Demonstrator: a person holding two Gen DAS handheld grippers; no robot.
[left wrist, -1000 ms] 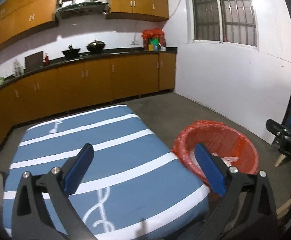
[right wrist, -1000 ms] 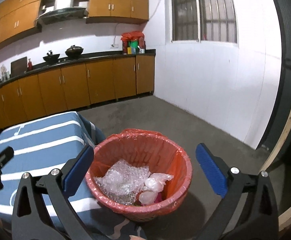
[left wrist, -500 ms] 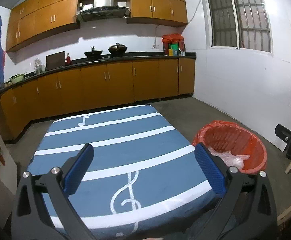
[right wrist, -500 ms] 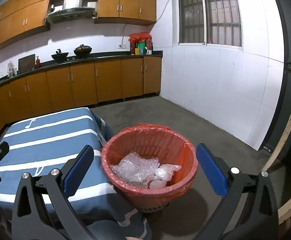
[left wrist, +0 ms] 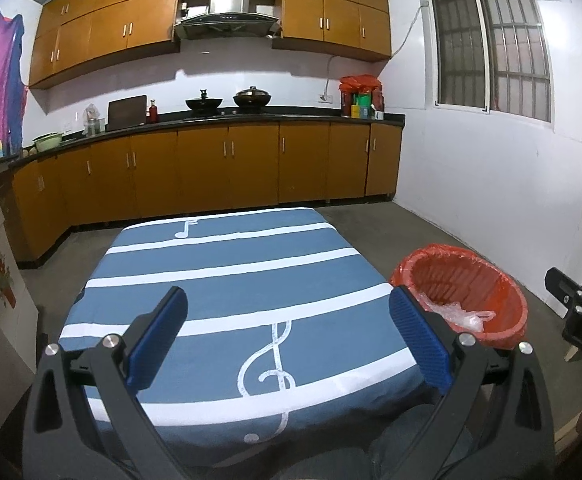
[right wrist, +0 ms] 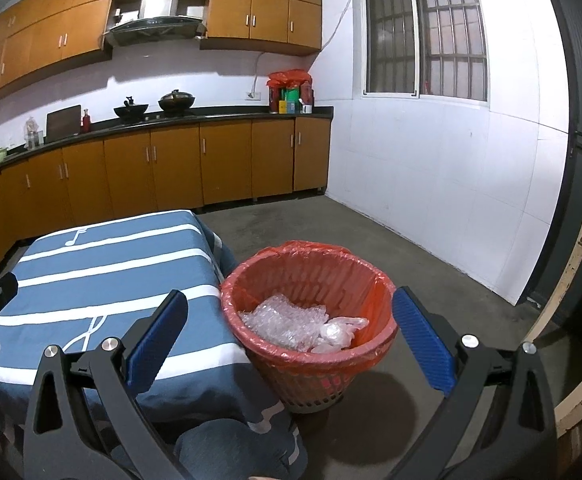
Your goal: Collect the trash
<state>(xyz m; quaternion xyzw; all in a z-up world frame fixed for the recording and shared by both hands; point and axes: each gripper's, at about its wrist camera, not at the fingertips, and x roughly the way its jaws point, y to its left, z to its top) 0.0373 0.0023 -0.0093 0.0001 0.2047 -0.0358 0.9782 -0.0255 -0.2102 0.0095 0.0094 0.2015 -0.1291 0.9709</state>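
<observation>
My left gripper (left wrist: 289, 336) and right gripper (right wrist: 291, 338) both gape empty above the table (left wrist: 227, 264) and bin (right wrist: 371, 364).

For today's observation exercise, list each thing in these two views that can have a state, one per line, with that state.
Left claw: open, holding nothing.
Right claw: open, holding nothing.
Trash basket: upright on the floor beside the table, lined with a red bag.
Bubble wrap: inside the basket, crumpled.
Tablecloth: spread flat, nothing lying on it.
Window: barred; open or shut, cannot tell.
Lower cabinet doors: shut.
</observation>
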